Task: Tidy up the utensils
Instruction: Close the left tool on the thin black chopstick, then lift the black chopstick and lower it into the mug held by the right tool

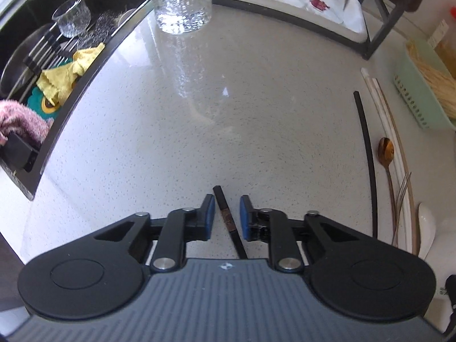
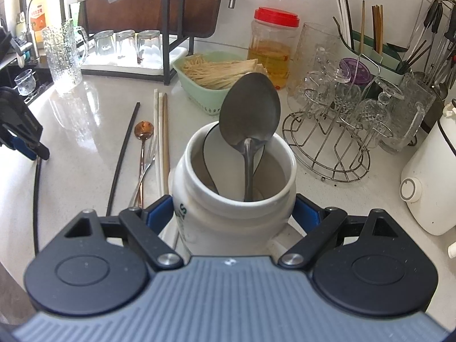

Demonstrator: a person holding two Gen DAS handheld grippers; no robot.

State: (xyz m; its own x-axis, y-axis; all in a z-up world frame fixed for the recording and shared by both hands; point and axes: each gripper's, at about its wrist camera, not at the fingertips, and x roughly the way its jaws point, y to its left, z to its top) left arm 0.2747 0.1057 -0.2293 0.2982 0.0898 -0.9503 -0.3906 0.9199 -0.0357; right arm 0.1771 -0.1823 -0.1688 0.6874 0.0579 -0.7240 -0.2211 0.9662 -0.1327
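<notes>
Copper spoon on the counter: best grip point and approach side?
Grip the copper spoon mid-handle, from above, fingers crossing the handle. It lies flat on the counter with a fork hard against its lower handle and pale chopsticks close on one side. The stretch just below the bowl looks clearest; the bowl is too broad and curved.

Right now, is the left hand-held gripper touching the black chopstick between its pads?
Apart. The left wrist view shows the black chopstick lying between the left hand-held gripper's blue pads, with pale countertop visible on both sides of it.
</notes>
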